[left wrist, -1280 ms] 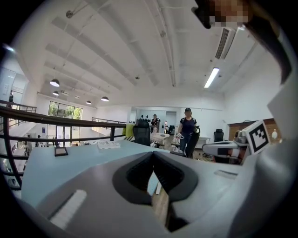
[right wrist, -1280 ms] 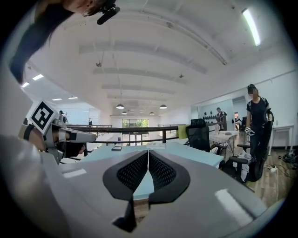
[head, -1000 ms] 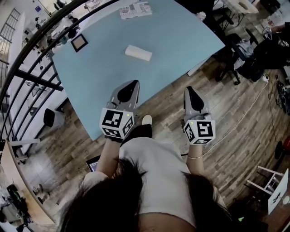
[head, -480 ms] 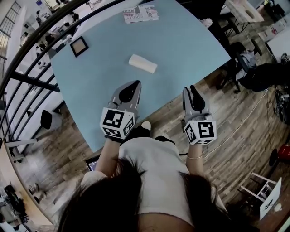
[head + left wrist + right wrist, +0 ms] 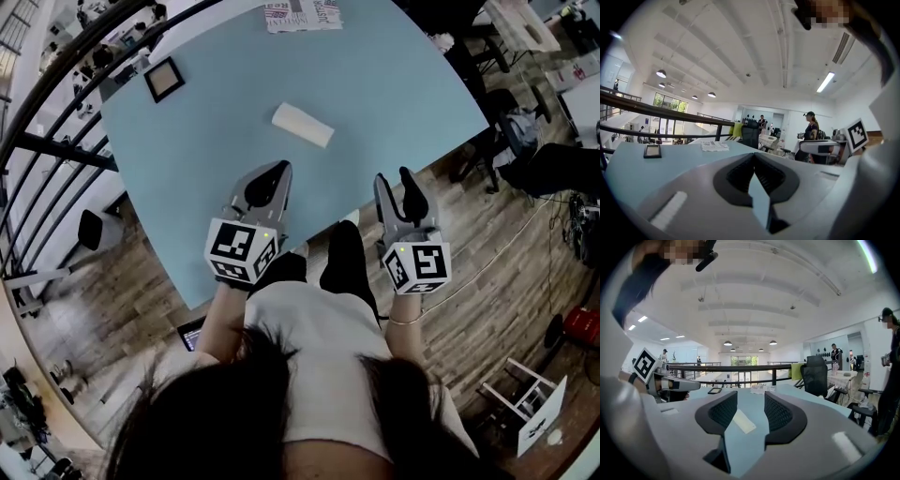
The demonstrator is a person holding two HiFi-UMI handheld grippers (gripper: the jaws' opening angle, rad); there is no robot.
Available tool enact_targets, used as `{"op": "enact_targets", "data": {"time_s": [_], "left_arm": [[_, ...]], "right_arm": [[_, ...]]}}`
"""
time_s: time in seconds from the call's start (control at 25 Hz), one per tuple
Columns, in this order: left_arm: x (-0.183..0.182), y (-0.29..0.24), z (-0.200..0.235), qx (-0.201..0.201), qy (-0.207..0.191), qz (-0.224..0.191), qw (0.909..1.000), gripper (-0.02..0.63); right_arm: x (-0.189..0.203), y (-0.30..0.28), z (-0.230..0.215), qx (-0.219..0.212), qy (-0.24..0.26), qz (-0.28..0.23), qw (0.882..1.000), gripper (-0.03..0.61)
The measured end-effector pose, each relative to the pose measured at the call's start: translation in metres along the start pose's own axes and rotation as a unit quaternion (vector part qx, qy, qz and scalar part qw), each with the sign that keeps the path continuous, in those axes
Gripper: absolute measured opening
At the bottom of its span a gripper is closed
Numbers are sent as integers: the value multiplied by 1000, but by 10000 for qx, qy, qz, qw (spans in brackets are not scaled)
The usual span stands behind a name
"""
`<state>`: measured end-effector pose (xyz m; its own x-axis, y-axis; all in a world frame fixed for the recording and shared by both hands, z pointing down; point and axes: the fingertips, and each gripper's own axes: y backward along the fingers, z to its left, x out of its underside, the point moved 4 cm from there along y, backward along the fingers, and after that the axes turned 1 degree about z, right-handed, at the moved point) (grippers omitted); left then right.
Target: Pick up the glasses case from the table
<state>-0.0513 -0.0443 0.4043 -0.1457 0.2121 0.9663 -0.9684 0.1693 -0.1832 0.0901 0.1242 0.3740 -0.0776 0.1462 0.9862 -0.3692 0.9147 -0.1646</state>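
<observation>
Far left first: a small dark-framed square [image 5: 162,80] lies at the 10 o'clock corner of the light blue table [image 5: 394,84]. A printed paper sheet [image 5: 302,16] sits at the far edge, at 12 o'clock. The task's thing, the pale oblong glasses case [image 5: 302,125], lies flat and slightly askew mid-table, well apart from both.

The left gripper [image 5: 277,171] reaches in over the near edge, and the case is at about 1 o'clock from its tip. Its own view shows the dark ribbed pads of the left gripper [image 5: 753,158] meeting at their tips, holding nothing. That view catches the framed square [image 5: 651,150] and the paper [image 5: 715,146], with people standing at 2 o'clock in the room beyond.

The right gripper [image 5: 395,178] has its tips right at the table's edge, with the case at 10 o'clock from it. Only the right gripper view frames the prize. The jaws of the right gripper [image 5: 750,401] have just been opening and stand parted. The glasses case [image 5: 742,421] shows through the gap, far off on the tabletop and untouched.

From the head view, both forearms stretch forward side by side. Each hand is tucked behind its marker cube, and both grippers point at the table, close to level.
</observation>
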Motion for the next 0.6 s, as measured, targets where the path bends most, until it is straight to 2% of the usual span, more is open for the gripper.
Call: {"op": "enact_targets", "data": {"time_s": [0.28,0.44,0.6], "left_arm": [[0,-21,22,-532,134,-56,9985,58],[-7,-38,38,-993,213,-138,9947,58],[-18,-57,54,-1546,293,-254,9872,58]], "right_arm": [[-1,-51,-20,-511,1,88,9987,180],[-7,-95,-30,-1051,74,141,9943,198],[-12,-143,-38,-1702,147,279,9849,214]]}}
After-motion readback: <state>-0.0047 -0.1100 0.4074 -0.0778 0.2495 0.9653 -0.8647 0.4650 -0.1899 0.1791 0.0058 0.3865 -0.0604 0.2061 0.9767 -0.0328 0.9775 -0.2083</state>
